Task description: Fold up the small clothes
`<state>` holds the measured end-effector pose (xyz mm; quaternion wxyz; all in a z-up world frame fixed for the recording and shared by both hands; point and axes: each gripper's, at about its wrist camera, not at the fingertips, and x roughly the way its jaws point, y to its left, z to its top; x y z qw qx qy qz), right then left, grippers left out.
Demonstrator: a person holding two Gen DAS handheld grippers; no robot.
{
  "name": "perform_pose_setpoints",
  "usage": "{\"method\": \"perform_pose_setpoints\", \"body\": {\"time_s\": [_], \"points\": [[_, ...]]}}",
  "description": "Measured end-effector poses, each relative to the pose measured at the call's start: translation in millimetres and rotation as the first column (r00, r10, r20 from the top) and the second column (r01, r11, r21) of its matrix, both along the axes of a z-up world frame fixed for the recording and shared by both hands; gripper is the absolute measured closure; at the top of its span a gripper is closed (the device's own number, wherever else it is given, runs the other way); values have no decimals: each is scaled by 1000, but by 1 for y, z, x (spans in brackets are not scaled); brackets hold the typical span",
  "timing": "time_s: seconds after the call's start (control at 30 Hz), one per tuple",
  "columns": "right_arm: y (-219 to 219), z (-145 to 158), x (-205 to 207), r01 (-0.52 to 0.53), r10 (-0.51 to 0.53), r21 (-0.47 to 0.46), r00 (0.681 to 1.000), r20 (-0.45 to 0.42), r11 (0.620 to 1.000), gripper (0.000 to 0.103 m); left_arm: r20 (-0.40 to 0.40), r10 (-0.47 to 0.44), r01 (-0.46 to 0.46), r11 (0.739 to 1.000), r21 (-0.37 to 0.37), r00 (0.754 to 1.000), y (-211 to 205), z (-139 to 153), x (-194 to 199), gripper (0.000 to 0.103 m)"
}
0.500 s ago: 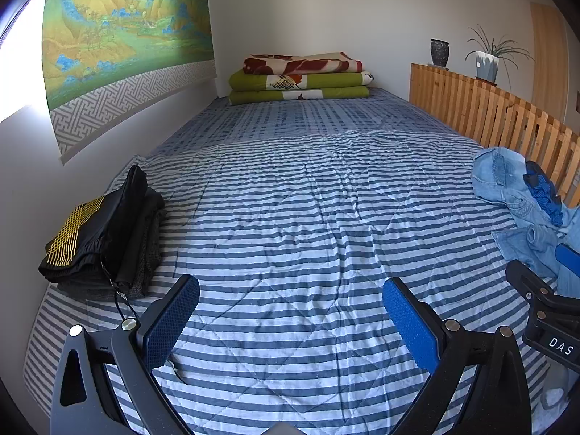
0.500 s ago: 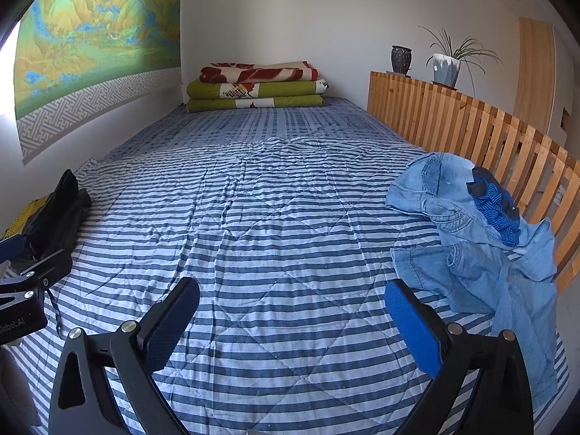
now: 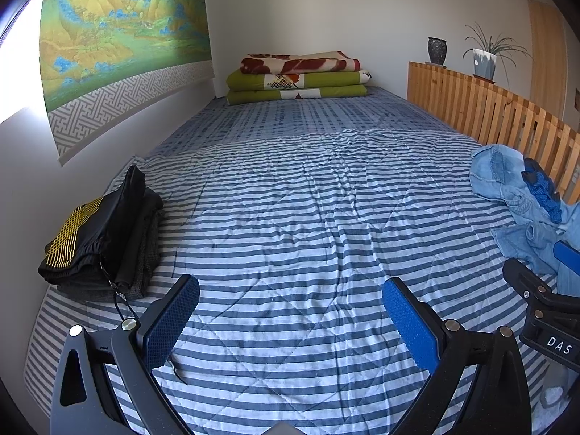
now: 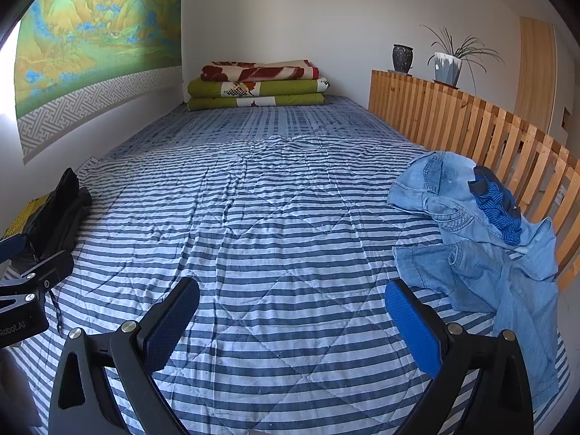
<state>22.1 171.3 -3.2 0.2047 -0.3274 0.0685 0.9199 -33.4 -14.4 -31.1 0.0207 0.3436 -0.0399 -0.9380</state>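
Left wrist view: folded dark clothes (image 3: 105, 243) are sitting stacked at the striped quilt's (image 3: 290, 217) left edge; the left gripper (image 3: 290, 322) is hovering above the quilt, jaws spread wide, holding nothing.

Right wrist view: crumpled denim clothes (image 4: 482, 243) are lying heaped beside the wooden rail (image 4: 489, 127); the right gripper (image 4: 291, 322) is hovering likewise, jaws apart, empty.

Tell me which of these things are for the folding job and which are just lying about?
For the job: denim heap; folded black stack; left gripper and right gripper, both open.

Lying about: blankets; plant; vase; wall hanging; wooden rail.
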Motion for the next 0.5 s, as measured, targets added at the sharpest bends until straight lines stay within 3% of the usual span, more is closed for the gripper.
{"method": "perform_pose_setpoints", "body": {"time_s": [0.5], "points": [[2,-1,0,0,0,-4,1000,2,1000,2,3,-7,7,1000,-4,1000,2,-3,-1,1]]}}
